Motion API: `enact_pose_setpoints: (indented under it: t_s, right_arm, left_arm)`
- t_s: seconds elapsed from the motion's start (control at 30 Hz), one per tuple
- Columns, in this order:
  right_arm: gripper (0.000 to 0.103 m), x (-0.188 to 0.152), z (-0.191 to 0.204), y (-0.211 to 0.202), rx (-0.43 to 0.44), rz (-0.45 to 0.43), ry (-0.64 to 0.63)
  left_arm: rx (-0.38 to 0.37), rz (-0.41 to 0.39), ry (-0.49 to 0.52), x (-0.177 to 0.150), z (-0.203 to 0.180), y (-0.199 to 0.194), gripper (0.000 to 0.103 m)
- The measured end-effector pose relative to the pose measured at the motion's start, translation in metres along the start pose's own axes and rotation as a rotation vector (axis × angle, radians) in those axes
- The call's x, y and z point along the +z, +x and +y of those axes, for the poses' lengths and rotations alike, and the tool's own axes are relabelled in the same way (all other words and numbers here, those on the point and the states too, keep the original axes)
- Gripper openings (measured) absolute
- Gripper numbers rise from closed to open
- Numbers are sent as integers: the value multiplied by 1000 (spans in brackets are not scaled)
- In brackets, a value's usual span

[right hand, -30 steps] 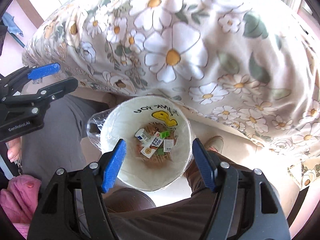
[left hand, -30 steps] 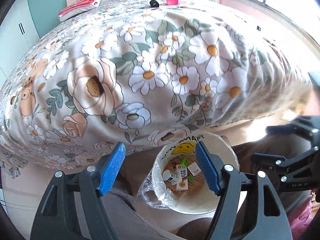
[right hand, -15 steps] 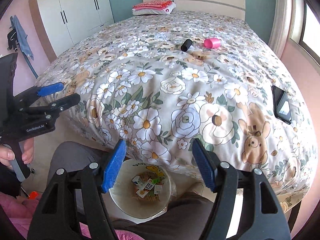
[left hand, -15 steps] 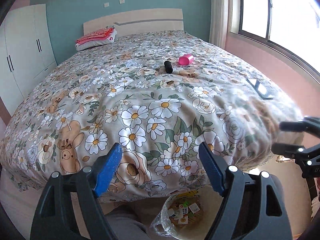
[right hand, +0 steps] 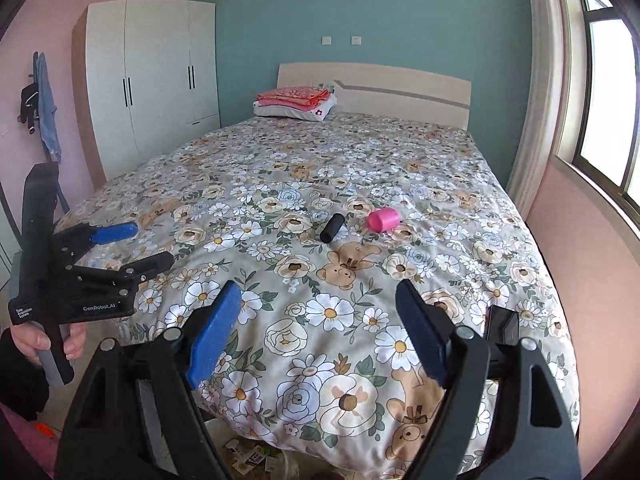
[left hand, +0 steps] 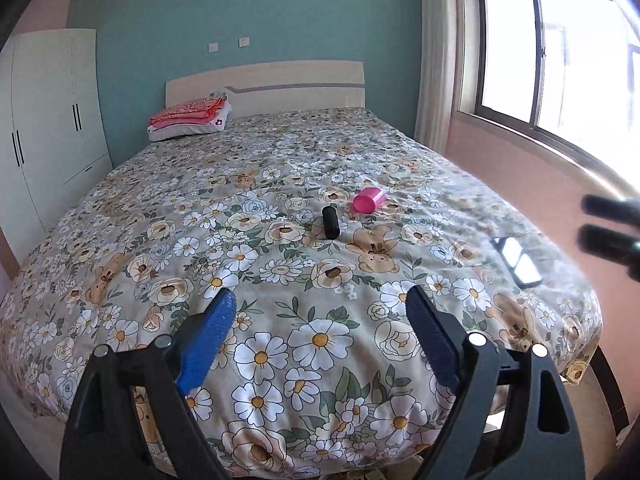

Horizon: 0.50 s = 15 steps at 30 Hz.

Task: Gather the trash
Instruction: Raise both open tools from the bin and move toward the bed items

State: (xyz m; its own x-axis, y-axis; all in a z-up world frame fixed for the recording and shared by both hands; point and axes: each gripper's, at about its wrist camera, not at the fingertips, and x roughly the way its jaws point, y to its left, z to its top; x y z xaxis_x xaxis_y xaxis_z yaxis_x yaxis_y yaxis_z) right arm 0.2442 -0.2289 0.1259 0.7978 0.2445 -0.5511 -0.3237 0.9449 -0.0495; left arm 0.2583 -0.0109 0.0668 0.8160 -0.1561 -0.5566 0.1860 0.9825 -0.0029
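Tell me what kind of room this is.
A bedroom, by the look of it: a large bed with a flowered cover and headboard, folded bedding at its head, and a white wardrobe by the wall.

L tongs (left hand: 320,312) & R tongs (right hand: 318,304) both empty, jaws just widened.

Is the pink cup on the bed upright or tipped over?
Tipped over: the pink cup lies on its side on the bedspread, beside the black cylinder.

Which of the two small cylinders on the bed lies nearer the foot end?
The black cylinder; the pink cup lies just beyond it, toward the headboard.
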Motion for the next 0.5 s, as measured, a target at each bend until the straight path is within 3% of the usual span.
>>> enact_pose_setpoints:
  t_s: [0.5]
  right_arm:
    - [84,75,-90,140,-28,92,-21]
  left_arm:
    - [-53,92,-96,65,-16,130,93]
